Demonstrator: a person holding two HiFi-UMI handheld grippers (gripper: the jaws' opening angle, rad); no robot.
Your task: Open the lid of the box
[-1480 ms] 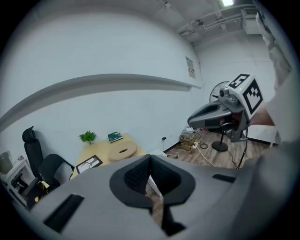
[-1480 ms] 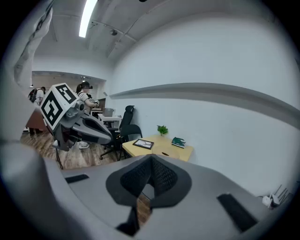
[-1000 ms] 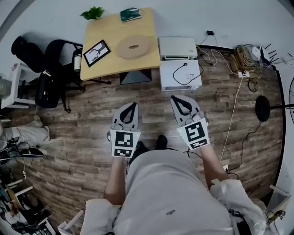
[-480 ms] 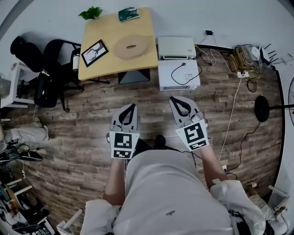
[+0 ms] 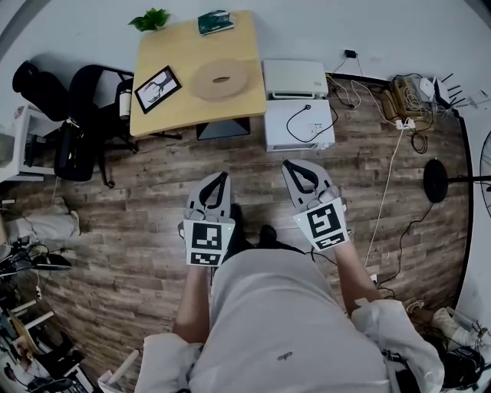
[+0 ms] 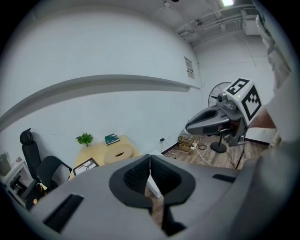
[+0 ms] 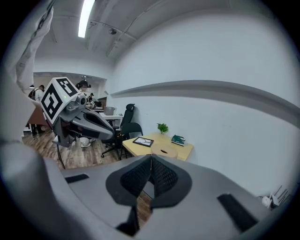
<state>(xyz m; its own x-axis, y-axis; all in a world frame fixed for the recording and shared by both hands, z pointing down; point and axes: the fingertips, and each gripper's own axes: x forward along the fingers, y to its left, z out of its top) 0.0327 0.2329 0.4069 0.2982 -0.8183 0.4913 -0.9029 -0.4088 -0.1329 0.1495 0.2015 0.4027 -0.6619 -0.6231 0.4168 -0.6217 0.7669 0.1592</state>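
claws closed: left claw [image 5: 222, 176], right claw [image 5: 290, 164]

The person's left foot [image 5: 237, 226] has stepped forward beside the left gripper [image 5: 222, 176], the table [image 5: 165, 107] and white boxes [image 5: 299, 127] have slid slightly left in the head view, and a pale shape [image 5: 453, 322] has appeared at lower right.

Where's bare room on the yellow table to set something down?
The table is bare along its near edge, in front of the picture frame and round disc, and between the plant and the frame. Its back right corner holds a book; cables crowd the floor at the far right.
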